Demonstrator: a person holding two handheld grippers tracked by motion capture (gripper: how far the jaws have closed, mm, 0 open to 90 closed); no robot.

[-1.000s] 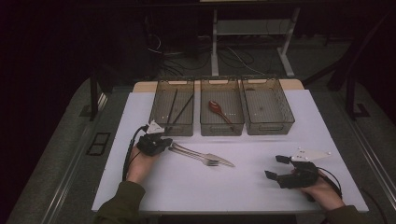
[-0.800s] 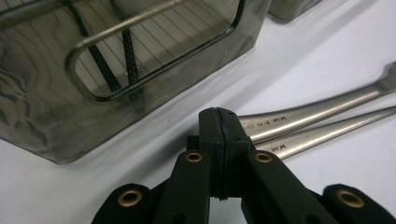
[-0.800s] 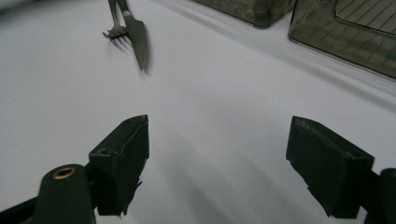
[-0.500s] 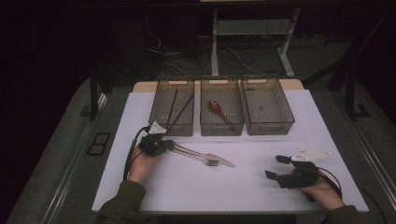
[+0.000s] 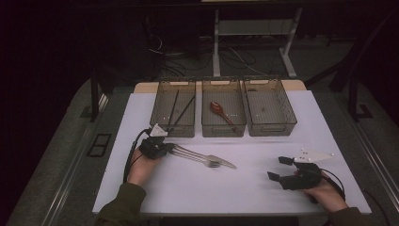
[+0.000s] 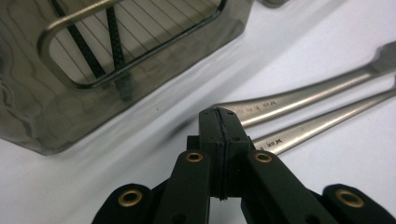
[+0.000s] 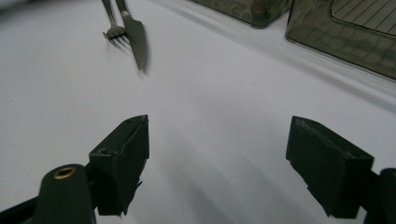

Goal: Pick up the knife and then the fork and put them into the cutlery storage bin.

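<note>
A steel fork [image 5: 212, 163] and knife [image 5: 228, 164] lie side by side on the white table [image 5: 188, 193], tips pointing right. My left gripper [image 5: 164, 148] rests at their handle ends, jaws shut with nothing between them. In the left gripper view the closed gripper tip [image 6: 218, 116] sits against the two steel handles [image 6: 303, 95]. My right gripper [image 5: 277, 168] lies at the right front, open and empty, well clear of the cutlery. Its view shows the open right gripper [image 7: 224, 163] over bare table, with the fork [image 7: 113, 31] and knife [image 7: 136, 42] far ahead.
Three smoky transparent bins stand in a row at the back. The left bin [image 5: 161, 127] holds black chopsticks [image 5: 173, 110], the middle bin [image 5: 224, 129] a reddish spoon [image 5: 218, 109], the right bin [image 5: 270, 128] looks empty. The table's front edge is close to both hands.
</note>
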